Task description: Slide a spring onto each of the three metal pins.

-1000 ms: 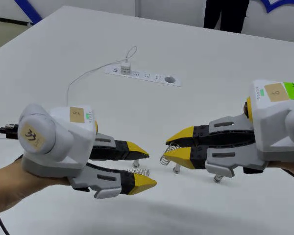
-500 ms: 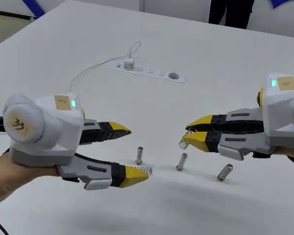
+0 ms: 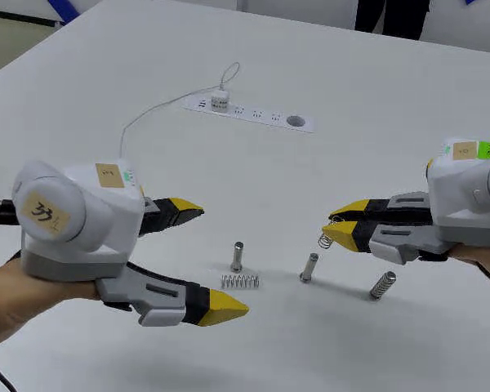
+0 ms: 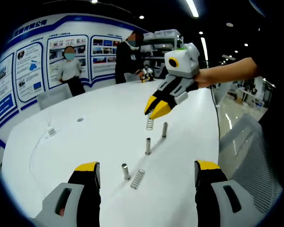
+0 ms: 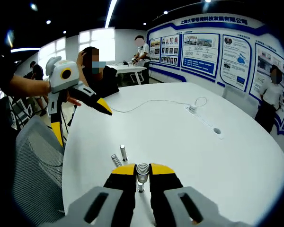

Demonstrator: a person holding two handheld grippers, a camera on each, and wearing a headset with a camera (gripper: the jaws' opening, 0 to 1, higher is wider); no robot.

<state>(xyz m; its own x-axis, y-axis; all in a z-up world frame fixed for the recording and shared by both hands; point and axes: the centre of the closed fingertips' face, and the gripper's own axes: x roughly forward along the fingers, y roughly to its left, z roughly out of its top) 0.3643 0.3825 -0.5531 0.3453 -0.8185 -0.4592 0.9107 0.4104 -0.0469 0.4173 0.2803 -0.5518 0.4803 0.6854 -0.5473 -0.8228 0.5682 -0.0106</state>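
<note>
Three short metal pins stand on the white table: the left pin (image 3: 238,256), the middle pin (image 3: 309,267), and the right pin (image 3: 381,285) with a spring around it. A loose spring (image 3: 240,281) lies flat beside the left pin. My left gripper (image 3: 223,260) is open, its jaws wide apart around the near side of the left pin and loose spring (image 4: 137,178), touching neither. My right gripper (image 3: 328,227) is shut on a small spring (image 3: 326,240), held just above and right of the middle pin. In the right gripper view that spring (image 5: 142,172) hangs over a pin (image 5: 140,188).
A white power strip (image 3: 249,113) with a plug and a thin white cable (image 3: 147,122) lies at the far middle of the table. A person's legs (image 3: 388,12) stand beyond the far edge. Other people stand around the room (image 5: 92,66).
The spring that sat at my left gripper's lower jaw now lies on the table by the left pin. The left jaws have spread wider. My right gripper has drawn right with its spring.
</note>
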